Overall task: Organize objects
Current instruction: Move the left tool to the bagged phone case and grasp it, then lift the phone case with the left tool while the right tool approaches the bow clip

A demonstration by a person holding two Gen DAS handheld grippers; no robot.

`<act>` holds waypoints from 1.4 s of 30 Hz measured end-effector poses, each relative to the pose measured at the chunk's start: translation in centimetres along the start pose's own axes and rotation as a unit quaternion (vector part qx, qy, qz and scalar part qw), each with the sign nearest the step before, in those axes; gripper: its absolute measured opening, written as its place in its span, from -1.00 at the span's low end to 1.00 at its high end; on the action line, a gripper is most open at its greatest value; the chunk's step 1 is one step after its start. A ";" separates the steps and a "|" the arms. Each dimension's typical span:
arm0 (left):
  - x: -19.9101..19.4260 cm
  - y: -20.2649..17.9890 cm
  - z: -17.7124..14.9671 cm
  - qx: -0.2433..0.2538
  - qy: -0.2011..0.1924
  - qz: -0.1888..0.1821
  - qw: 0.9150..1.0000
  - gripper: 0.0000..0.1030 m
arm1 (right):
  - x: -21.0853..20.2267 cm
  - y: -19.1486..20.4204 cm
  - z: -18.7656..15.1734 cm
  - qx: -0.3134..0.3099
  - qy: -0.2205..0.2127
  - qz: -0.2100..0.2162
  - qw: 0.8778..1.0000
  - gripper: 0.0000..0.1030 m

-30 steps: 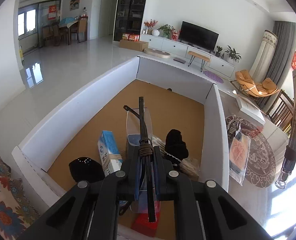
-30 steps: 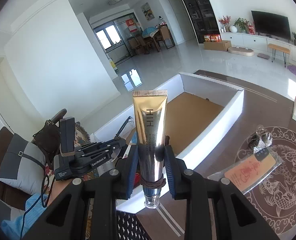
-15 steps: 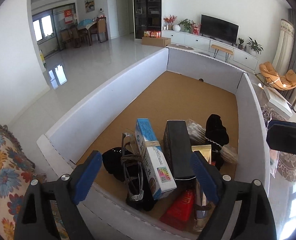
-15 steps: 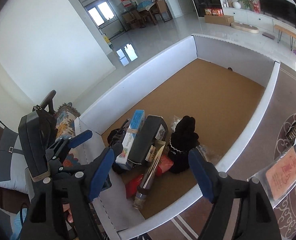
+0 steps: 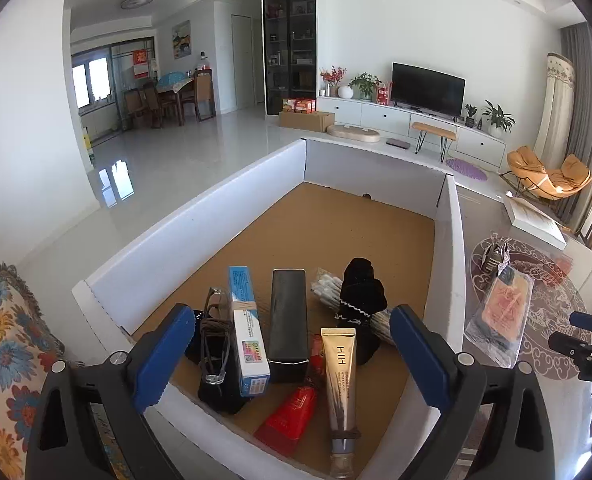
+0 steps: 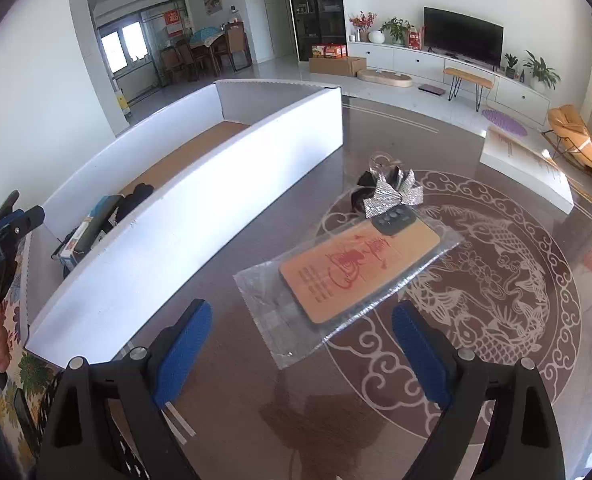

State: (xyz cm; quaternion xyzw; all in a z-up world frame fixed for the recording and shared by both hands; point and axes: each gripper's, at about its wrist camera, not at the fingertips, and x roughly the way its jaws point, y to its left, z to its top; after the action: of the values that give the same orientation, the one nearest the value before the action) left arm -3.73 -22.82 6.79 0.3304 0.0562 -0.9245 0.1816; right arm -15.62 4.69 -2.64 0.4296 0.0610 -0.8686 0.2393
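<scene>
Left wrist view: left gripper (image 5: 292, 354) over near end of white box (image 5: 184, 240), jaws wide and opening further, nothing pressed between blue pads (image 5: 164, 364). Directly below, on cardboard floor: gold tube (image 5: 340, 372) lying cap toward near wall, red packet (image 5: 292, 412) just left of it, black case (image 5: 288, 316), blue-and-white carton (image 5: 246, 332), glasses (image 5: 216, 340) bound with cord at far left. Slightly farther: black glove (image 5: 362, 292) on bundle of white sticks (image 5: 328, 288). Far half of box bare. None of these box contents clearly shown in right wrist view, only carton edge and glove top over wall.

Right wrist view: right gripper (image 6: 300, 354) above glass table (image 6: 256, 420), outside box, jaws wide and opening, empty. Just beyond pads: orange phone case in clear bag (image 6: 356, 268), flat on table. Farther: silver bow clip (image 6: 392, 194) touching bag's far end. White booklet (image 6: 524, 164) at far right. Bag and clip seen only small at right edge of left view.
</scene>
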 end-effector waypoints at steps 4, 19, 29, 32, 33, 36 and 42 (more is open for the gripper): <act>-1.0 -1.8 0.0 0.011 -0.006 -0.017 1.000 0.93 | -0.2 -5.8 -4.4 0.038 0.023 -0.037 0.998 0.78; 4.7 -21.9 -1.6 0.211 0.112 -0.205 0.949 0.97 | -3.0 -13.2 -12.5 0.091 -0.002 -0.065 0.994 0.81; 15.1 -28.8 -1.5 0.238 0.202 -0.245 0.918 0.97 | -2.1 -11.9 -12.3 0.067 0.011 -0.095 0.993 0.90; 16.5 -29.8 -1.8 0.247 0.196 -0.230 0.921 0.98 | -2.1 -11.9 -12.3 0.067 0.011 -0.095 0.993 0.90; 16.6 -30.0 -1.7 0.250 0.189 -0.226 0.923 0.98 | -2.1 -11.9 -12.3 0.066 0.012 -0.096 0.993 0.90; 16.9 -30.7 -1.6 0.252 0.180 -0.219 0.925 1.00 | -1.9 -11.7 -12.3 0.061 0.015 -0.103 0.993 0.90; 15.4 -29.9 -1.8 0.242 0.156 -0.220 0.932 0.52 | -1.8 -11.5 -12.2 0.056 0.019 -0.109 0.992 0.90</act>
State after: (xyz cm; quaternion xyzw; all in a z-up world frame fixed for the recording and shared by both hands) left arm -24.82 0.74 -4.84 0.4841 -0.0699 -0.8636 -0.1226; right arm -11.29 19.27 -9.99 0.4493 0.0629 -0.8834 0.1174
